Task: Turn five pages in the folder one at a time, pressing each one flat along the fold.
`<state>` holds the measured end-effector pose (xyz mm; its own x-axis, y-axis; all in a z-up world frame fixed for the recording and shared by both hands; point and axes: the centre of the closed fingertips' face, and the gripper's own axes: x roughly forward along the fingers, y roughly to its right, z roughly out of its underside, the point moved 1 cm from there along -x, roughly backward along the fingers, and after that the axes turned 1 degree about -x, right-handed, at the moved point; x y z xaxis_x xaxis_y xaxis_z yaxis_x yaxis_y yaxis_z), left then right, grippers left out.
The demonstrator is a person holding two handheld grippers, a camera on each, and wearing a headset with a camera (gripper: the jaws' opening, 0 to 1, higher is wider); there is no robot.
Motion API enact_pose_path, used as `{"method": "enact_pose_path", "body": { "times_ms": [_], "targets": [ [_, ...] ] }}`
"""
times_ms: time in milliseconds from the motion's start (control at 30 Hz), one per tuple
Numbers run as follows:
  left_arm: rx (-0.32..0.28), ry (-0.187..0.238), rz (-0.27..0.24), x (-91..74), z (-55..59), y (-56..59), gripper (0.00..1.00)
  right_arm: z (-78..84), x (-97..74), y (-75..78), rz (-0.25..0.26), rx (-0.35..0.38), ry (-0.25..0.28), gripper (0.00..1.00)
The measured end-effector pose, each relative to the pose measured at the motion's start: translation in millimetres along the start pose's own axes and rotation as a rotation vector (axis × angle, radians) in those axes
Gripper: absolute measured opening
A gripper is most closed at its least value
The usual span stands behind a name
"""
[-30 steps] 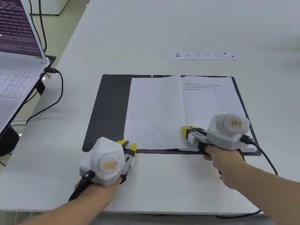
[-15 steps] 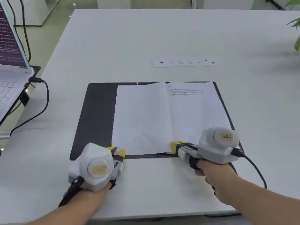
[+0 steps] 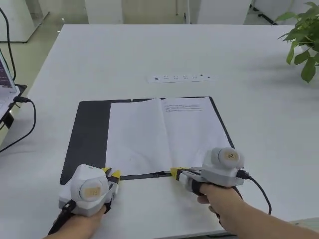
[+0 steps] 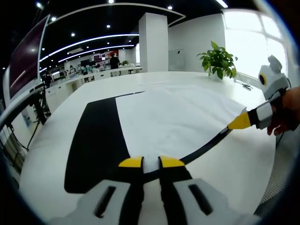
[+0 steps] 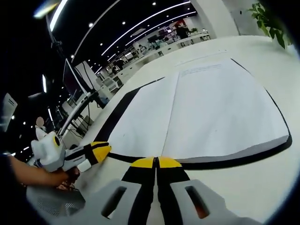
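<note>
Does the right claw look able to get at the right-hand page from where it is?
Probably yes: the right claw sits shut at the near edge of the folder, by the fold, and the right-hand page lies flat and uncovered beyond it.

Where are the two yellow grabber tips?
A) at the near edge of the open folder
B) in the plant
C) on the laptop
A: the left gripper and the right gripper both have their tips at the near edge of the folder.

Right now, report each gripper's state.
Left gripper: open a little, holding nothing.
Right gripper: shut, nothing visibly held, tips at the near edge of the folder.
</note>
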<state>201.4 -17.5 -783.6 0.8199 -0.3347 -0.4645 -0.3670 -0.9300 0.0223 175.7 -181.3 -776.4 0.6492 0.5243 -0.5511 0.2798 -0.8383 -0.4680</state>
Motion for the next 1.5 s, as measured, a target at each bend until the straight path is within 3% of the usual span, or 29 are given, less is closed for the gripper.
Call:
{"method": "enact_pose_path", "body": {
  "times_ms": [200, 333, 433, 500, 567, 600, 700, 733, 800, 867, 1033, 1133, 1233, 1333, 1500],
  "targets": [
    [0.005, -0.007, -0.002, -0.2, 0.0, 0.5, 0.11, 5.4, -17.2, -0.5, -0.010, 0.084, -0.024, 0.00],
    [-0.010, -0.026, 0.001, 0.4, -1.1, -0.3, 0.11, -0.5, -36.3, -8.7, -0.025, 0.096, -0.042, 0.00],
    [-0.022, -0.070, 0.030, 0.8, -2.0, 4.2, 0.16, -13.8, -54.5, -15.2, -0.046, 0.107, -0.008, 0.00],
    [0.006, -0.154, 0.051, -3.0, 0.5, 11.3, 0.23, -25.1, -69.5, -16.1, -0.049, 0.128, 0.023, 0.00],
    [-0.034, -0.211, 0.064, -7.5, 1.1, 17.1, 0.28, -39.6, -86.7, -15.3, -0.046, 0.109, 0.079, 0.00],
    [-0.089, -0.194, 0.084, -9.7, -6.5, 22.7, 0.29, -48.4, -97.4, -12.8, -0.036, 0.082, 0.114, 0.00],
    [-0.138, -0.107, 0.091, -19.1, -32.4, 26.5, 0.29, -63.1, -121.2, -3.9, 0.014, 0.028, 0.171, 0.00],
    [-0.185, -0.083, 0.098, -25.0, -43.0, 29.4, 0.29, -69.5, -131.9, -0.1, 0.026, 0.010, 0.194, 0.00],
    [-0.226, -0.079, 0.103, -34.6, -54.5, 32.1, 0.30, -78.7, -147.8, 9.4, 0.060, -0.005, 0.226, 0.00],
    [-0.254, -0.035, 0.093, -44.0, -69.7, 31.3, 0.31, -86.5, -161.6, 19.8, 0.096, -0.031, 0.252, 0.06],
    [-0.274, 0.009, 0.061, -64.5, -91.4, 26.2, 0.42, -99.8, -186.3, 42.6, 0.163, -0.070, 0.298, 0.19],
    [-0.288, 0.034, 0.021, -75.2, -99.4, 17.4, 0.51, -104.5, -195.5, 51.2, 0.187, -0.076, 0.319, 0.30],
    [-0.282, 0.026, -0.026, -86.3, -98.9, 9.2, 0.64, -102.1, -198.9, 56.6, 0.201, -0.077, 0.309, 0.42],
    [-0.248, 0.003, -0.057, -96.2, -92.5, 1.8, 0.78, -95.2, -200.4, 63.7, 0.213, -0.079, 0.282, 0.50],
    [-0.170, -0.006, -0.074, -113.2, -88.6, 0.0, 0.95, -85.9, -201.5, 70.6, 0.216, -0.072, 0.272, 0.68]
  ]
}}
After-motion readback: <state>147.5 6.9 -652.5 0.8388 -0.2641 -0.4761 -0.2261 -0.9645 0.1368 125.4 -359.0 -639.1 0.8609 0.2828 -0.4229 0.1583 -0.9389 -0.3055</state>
